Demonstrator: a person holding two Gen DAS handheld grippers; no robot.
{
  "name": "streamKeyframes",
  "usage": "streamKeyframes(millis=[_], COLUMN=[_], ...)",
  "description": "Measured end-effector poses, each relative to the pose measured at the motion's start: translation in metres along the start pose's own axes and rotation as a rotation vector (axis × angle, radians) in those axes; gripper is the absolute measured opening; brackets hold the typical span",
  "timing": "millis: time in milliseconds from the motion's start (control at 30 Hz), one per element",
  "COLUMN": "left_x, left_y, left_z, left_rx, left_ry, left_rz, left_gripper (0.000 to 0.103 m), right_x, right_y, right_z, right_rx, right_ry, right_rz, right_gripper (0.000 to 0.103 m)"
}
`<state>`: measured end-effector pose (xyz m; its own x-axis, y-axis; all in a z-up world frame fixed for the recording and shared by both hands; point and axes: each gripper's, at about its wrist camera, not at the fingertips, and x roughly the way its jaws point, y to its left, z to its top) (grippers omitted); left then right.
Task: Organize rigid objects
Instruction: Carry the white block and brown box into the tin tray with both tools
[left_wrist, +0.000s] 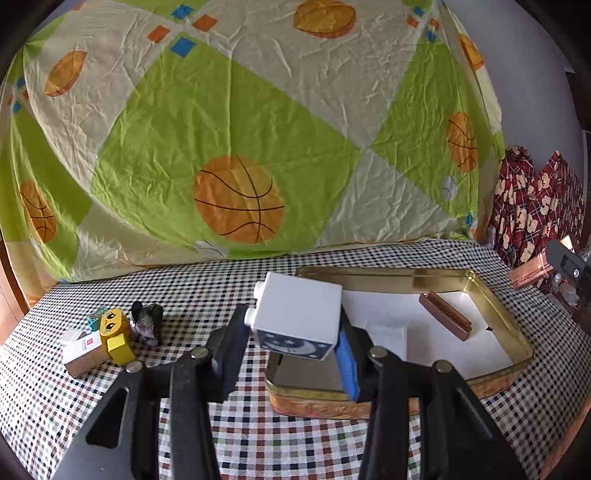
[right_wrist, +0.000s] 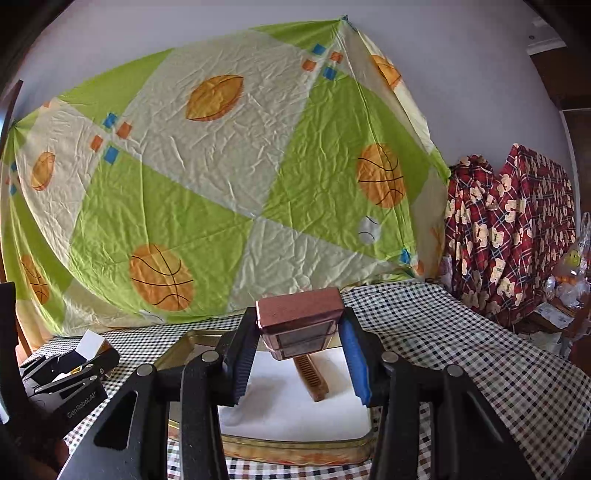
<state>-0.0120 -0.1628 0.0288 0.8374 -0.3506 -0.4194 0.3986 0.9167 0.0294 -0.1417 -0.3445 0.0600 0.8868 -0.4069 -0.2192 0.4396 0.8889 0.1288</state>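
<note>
My left gripper (left_wrist: 293, 334) is shut on a white box (left_wrist: 299, 312) with a dark blue printed end, held above the near left corner of a gold tin tray (left_wrist: 495, 306). My right gripper (right_wrist: 299, 341) is shut on a copper-brown box (right_wrist: 299, 314), held above the same tray (right_wrist: 184, 345). A brown ridged bar (left_wrist: 445, 315) lies on white paper inside the tray; it also shows in the right wrist view (right_wrist: 312, 374). The left gripper with its white box (right_wrist: 90, 345) shows at the left of the right wrist view.
On the checked tablecloth (left_wrist: 207, 291) at the left lie a yellow toy block with a face (left_wrist: 114, 334), a white and brown box (left_wrist: 83, 352) and a small dark figure (left_wrist: 147, 321). A basketball-print sheet (left_wrist: 236, 147) hangs behind; red patterned cloth (right_wrist: 509, 229) is at the right.
</note>
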Motion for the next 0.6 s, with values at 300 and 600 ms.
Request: streamKeyframes(millis=[300,600], left_x=[0.028,0.050], left_y=[-0.024,-0.021], left_z=[0.000,-0.004], left_rx=[0.030,0.042], left_ry=[0.034,0.080], left_rz=[-0.020,0.004], left_gripper=[0.043,0.043], right_x=[0.029,0.054], right_y=[-0.001,0.008], right_z=[-0.014,-0.026], right_rx=[-0.018,-0.029], right_ry=[0.086,0.181], right_rz=[0.000,0.010], right_gripper=[0.047,0.047])
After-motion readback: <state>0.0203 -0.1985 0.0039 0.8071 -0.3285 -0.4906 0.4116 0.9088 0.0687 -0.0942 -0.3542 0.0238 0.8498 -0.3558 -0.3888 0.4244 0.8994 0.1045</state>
